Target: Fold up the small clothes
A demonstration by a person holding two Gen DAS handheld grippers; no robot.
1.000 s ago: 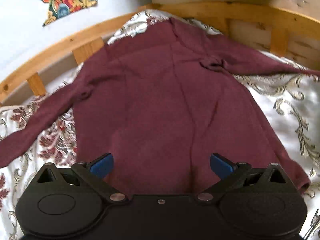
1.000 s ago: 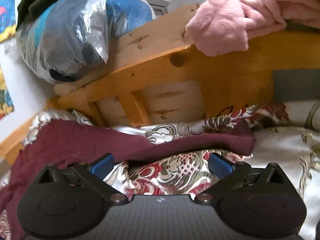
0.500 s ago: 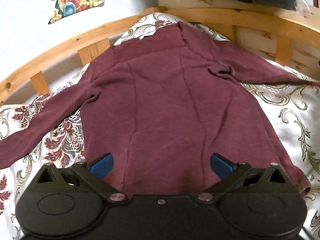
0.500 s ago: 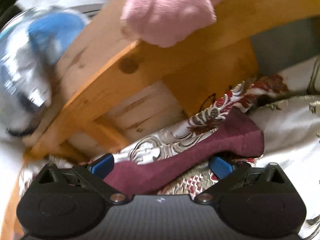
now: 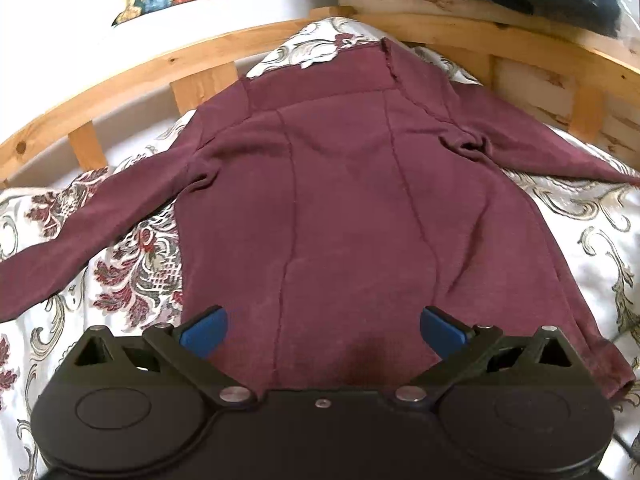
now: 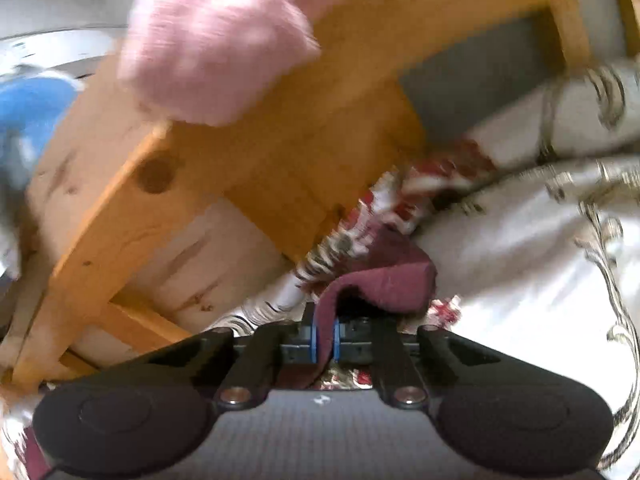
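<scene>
Two grippers: the right gripper point(image 6: 324, 340) is pinching the soft, floppy dark red knit sweater point(image 5: 352, 208) by its cuff point(image 6: 384, 284) at 3 o'clock; the left gripper point(image 5: 322, 326) is gaping wide.

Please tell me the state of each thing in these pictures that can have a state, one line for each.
maroon top: spread flat on the bed, both sleeves out to the sides.
sleeve end: pinched in the right gripper, lifted and bent over.
left gripper: open, above the hem, holding nothing.
right gripper: shut on the sleeve end.
pink garment: draped over the wooden bed frame.
</scene>
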